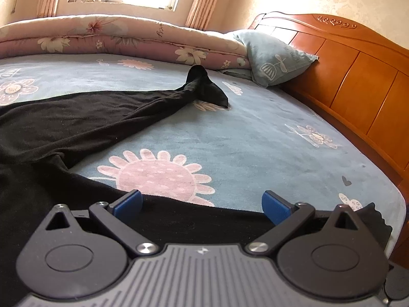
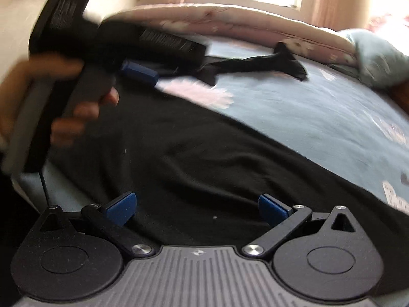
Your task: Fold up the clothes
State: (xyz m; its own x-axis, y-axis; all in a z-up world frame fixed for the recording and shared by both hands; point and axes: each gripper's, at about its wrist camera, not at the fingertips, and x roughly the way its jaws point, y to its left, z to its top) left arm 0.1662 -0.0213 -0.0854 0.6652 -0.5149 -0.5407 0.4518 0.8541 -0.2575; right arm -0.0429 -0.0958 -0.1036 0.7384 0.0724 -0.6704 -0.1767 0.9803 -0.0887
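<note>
A black long garment [image 1: 76, 122] lies spread on the blue flowered bed sheet [image 1: 255, 133], one twisted leg or sleeve running to a bunched end [image 1: 204, 87] near the pillow. My left gripper [image 1: 202, 204] is open and empty just above the garment's near edge. In the right wrist view the same garment [image 2: 191, 158] fills the middle. My right gripper [image 2: 195, 208] is open and empty above it. The left gripper, held in a hand, shows at the upper left of that view [image 2: 139, 73].
A rolled floral quilt [image 1: 115, 38] lies along the far side of the bed under a window. A blue pillow [image 1: 273, 56] rests against the wooden headboard [image 1: 358, 71] on the right. The bed's near right corner [image 1: 393, 204] drops off.
</note>
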